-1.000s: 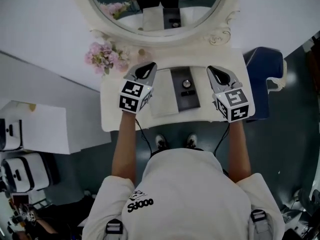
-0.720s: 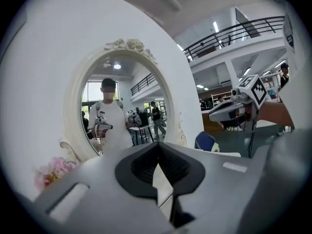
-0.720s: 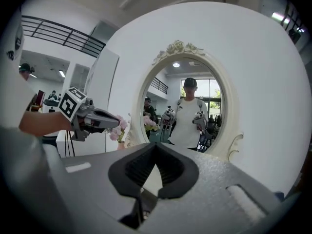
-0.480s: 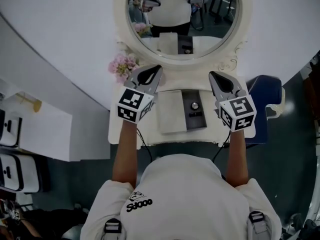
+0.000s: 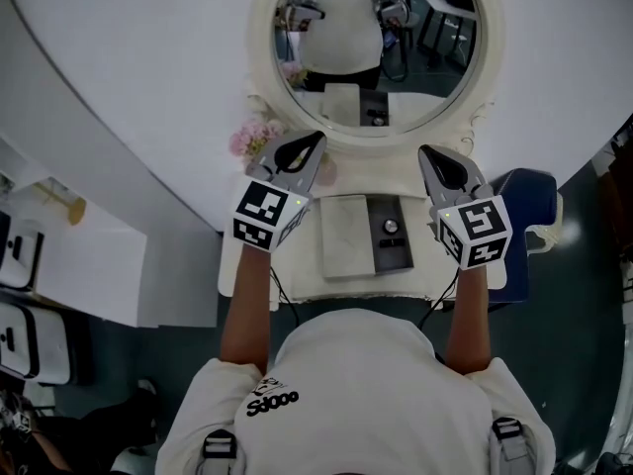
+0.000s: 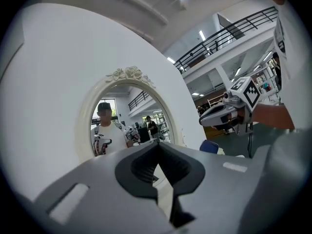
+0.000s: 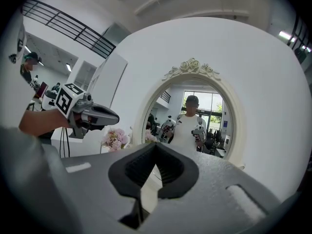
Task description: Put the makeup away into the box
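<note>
Cream vanity table [image 5: 302,270] carries an oval mirror [image 5: 371,57]. Left gripper [image 5: 315,139] and right gripper [image 5: 425,152] hover at the mirror's lower rim, both with jaws pressed together, nothing pinched. Dark box [image 5: 393,253] sits below the mirror with a small round makeup item [image 5: 391,226] inside. Pink flowers [image 5: 255,137] are at the mirror's lower left.

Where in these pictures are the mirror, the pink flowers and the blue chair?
mirror [image 5: 371,57]: head view, on the glass near its middle.
pink flowers [image 5: 254,137]: head view, on the blossoms at the mirror's lower left.
blue chair [image 5: 534,191]: head view, on its blue upholstery beside the table.
</note>
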